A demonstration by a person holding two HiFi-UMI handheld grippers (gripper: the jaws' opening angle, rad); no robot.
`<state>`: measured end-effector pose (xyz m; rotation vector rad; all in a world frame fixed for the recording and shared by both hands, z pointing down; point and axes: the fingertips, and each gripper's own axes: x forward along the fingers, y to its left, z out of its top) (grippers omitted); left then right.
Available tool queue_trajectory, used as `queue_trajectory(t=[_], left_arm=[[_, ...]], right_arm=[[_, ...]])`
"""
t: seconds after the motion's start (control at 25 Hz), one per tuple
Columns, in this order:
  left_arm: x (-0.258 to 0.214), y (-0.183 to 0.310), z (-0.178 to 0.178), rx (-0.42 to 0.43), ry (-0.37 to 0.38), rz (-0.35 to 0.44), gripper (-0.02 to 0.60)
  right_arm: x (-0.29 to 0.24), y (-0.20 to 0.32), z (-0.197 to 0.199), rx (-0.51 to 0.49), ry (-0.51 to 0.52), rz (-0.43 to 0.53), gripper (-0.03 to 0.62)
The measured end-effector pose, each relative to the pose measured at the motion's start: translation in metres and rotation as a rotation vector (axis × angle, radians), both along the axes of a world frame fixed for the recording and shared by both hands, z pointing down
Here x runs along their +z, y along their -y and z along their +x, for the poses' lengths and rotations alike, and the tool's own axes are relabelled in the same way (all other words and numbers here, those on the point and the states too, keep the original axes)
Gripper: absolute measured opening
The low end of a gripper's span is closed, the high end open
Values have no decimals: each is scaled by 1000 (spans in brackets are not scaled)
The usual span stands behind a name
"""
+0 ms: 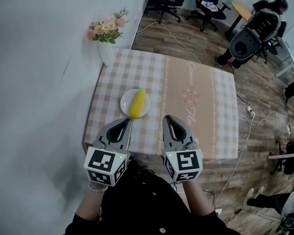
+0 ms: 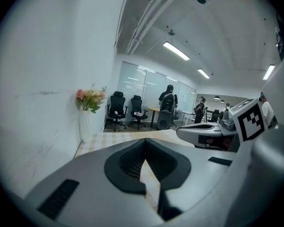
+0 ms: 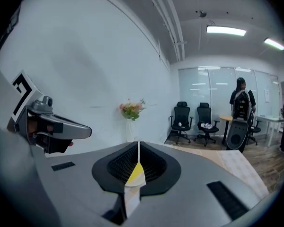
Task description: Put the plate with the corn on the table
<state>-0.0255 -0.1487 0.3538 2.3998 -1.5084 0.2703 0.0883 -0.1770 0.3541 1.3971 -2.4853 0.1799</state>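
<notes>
**Seemingly done: plate and corn already on the tabletop**

Head view: The plate (image 1: 126, 102) lies flat on the checked tabletop (image 1: 196, 111), just ahead of the tips of the left gripper (image 1: 128, 122) and ahead and to the left of the right gripper (image 1: 167, 117). The corn (image 1: 137, 103) lies across the plate, end to end, pointing away from the fingers. It is one yellow cob on a small white round plate, and nothing has spilled beside it. Both pairs of fingers are pressed together with nothing in them. They hang side by side over the near edge of the tabletop and neither touches the plate. A vase of flowers (image 1: 107, 38) stands well beyond the fingers, at the far left corner. I judge that the placing is finished and that nothing is left but to draw the hands away.

Left gripper view: The fingers meet at their tips and leave only a thin slit lower down. Through it shows a sliver of checked cloth, with nothing between the pads. The plate is not seen here. The right gripper shows off to the right.

Right gripper view: These fingers are likewise together and empty. Through their narrow gap a yellow wedge of the corn shows beyond the tips, with a pale strip beneath it that may be the plate.
</notes>
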Motion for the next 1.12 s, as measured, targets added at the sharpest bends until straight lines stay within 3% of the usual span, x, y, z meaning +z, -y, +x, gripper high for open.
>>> queue_trajectory(t=[0.24,0.52,0.76,1.12], left_arm=[[-13,-5,-2,0,10,30,14],[-18,-12,-12,-19,25,46,14],[-16,-18,-11,-6,92,64,14],[-22,-19,-15,-2,70,74,14]], right_arm=[[-25,-4,-2,-30,-32,93,48],[-38,-12,-6,-65,-25,113,48],[-44,-19,-23,-113,-74,142,46],[-50,-23,-31,-129,-55,145,46]])
